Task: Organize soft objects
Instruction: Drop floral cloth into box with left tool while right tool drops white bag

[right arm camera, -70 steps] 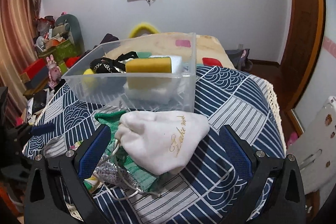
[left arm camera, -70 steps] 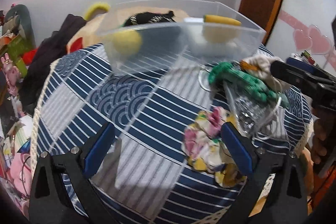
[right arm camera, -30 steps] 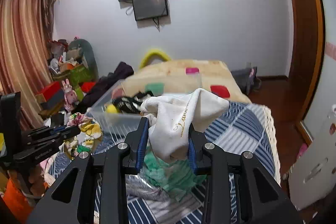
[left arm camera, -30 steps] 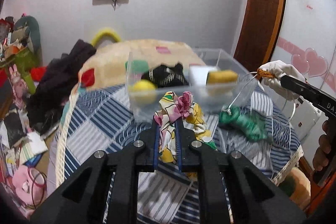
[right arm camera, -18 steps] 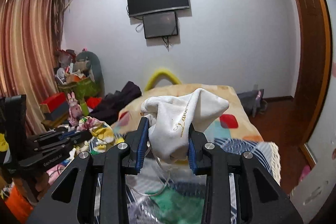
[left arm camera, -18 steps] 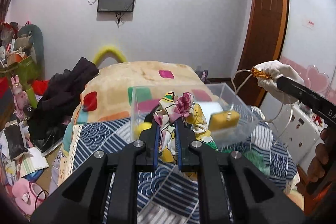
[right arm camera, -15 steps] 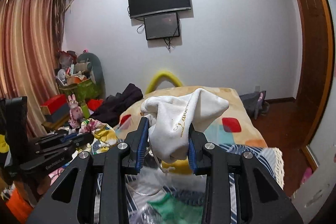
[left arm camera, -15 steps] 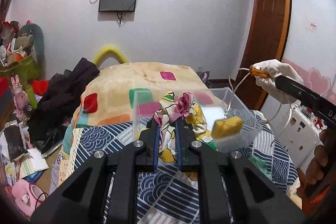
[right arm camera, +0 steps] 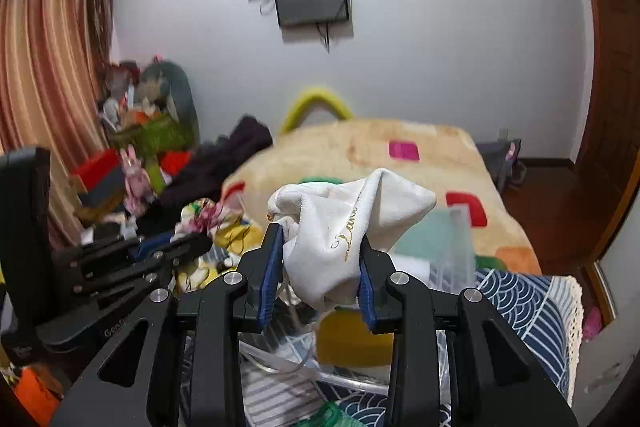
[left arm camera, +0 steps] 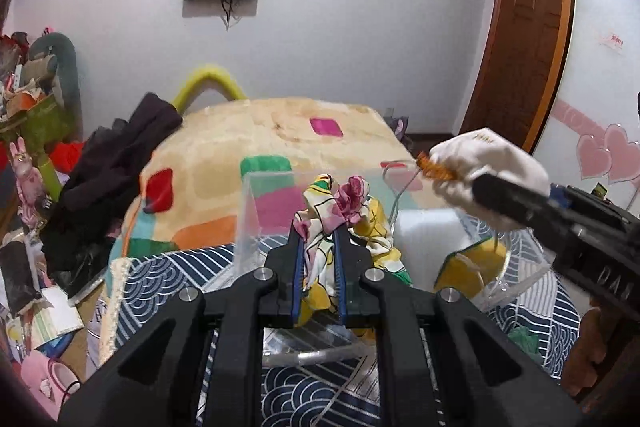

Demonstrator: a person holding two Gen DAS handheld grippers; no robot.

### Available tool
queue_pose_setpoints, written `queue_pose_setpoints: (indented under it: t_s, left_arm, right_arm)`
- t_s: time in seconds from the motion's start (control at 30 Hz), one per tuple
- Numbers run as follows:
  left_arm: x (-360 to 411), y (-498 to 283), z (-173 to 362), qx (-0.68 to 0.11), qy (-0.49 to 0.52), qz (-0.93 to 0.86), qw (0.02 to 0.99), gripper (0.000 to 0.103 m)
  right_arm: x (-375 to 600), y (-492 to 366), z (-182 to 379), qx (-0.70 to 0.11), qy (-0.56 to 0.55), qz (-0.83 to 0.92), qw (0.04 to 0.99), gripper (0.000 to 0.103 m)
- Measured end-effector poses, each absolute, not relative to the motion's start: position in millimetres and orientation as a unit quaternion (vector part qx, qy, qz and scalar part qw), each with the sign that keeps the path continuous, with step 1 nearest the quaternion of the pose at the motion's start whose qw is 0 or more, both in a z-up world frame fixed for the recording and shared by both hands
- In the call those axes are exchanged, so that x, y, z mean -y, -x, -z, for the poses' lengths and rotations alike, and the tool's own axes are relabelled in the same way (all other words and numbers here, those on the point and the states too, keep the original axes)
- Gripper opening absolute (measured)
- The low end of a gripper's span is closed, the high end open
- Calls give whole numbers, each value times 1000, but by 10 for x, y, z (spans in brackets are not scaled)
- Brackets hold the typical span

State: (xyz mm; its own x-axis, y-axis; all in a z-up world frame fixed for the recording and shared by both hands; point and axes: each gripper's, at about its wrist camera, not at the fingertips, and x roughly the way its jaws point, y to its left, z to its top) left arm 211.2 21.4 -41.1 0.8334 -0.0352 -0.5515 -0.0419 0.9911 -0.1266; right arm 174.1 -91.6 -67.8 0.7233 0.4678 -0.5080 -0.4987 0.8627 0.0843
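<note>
- White-walled bedroom: a worktop under a navy patterned cloth carries a clear plastic bin.
- My left gripper has its fingers pinching a floral yellow-and-pink fabric piece, held up at the bin.
- My right gripper has its fingers pinching a white drawstring pouch with gold script, raised above the bin.
- A yellow sponge lies in the bin below the pouch.
</note>
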Motion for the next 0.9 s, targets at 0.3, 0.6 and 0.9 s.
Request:
queue_pose_setpoints:
  t_s: [0.3, 0.6, 0.9]
  left_arm:
    - [-178, -2493, 736, -346, 65, -1, 936, 21]
    - [-263, -2405, 790, -357, 92, -3, 929, 50]
    - [-263, -2148, 495, -330, 90, -14, 940, 80]
  right_arm:
    - [914, -2021, 914, -349, 21, -263, 899, 34]
    - [953, -1860, 745, -320, 48, -249, 913, 59]
    - [1231, -1511, 428, -250, 48, -231, 939, 81]
